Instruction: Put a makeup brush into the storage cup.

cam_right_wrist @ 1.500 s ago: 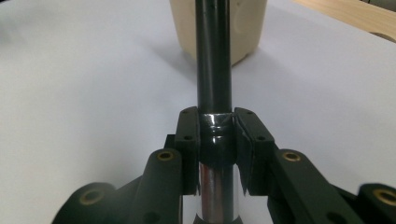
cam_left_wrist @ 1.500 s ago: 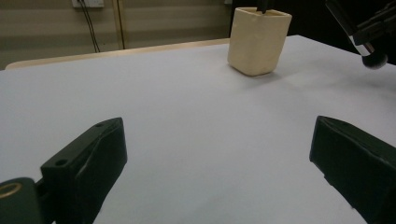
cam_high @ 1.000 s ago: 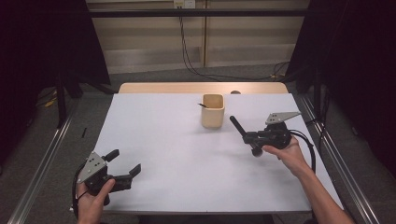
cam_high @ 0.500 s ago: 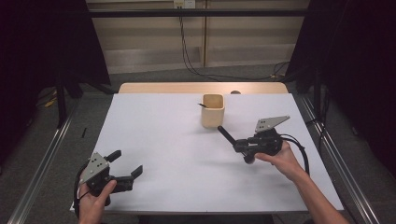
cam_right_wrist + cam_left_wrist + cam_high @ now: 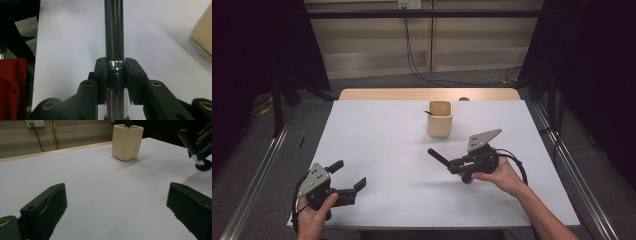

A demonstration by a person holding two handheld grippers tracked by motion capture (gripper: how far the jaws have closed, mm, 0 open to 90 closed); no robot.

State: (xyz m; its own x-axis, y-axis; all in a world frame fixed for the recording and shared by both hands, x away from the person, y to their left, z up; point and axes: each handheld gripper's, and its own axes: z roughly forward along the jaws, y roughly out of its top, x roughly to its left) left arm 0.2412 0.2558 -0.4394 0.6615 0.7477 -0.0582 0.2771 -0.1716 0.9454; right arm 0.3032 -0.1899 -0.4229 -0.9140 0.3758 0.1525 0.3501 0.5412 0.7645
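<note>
Your white desk (image 5: 377, 135) stands before a beige wall with dangling cables. The slim black brush with a chrome ferrule (image 5: 114, 37) sits clamped in your right gripper (image 5: 460, 164), its handle pointing left above the desk, near the cream square-sided holder (image 5: 440, 118). Your right hand (image 5: 498, 173) holds it low. Your left gripper (image 5: 346, 178) rests at the near-left edge, jaws wide apart, holding nothing.

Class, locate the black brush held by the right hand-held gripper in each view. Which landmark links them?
High view: right of centre, the black brush juts left from the right hand-held gripper.
Left gripper view: upper right corner.
Right gripper view: centre, running upward.
Shared landmark: the beige cup, near the brush.
</note>
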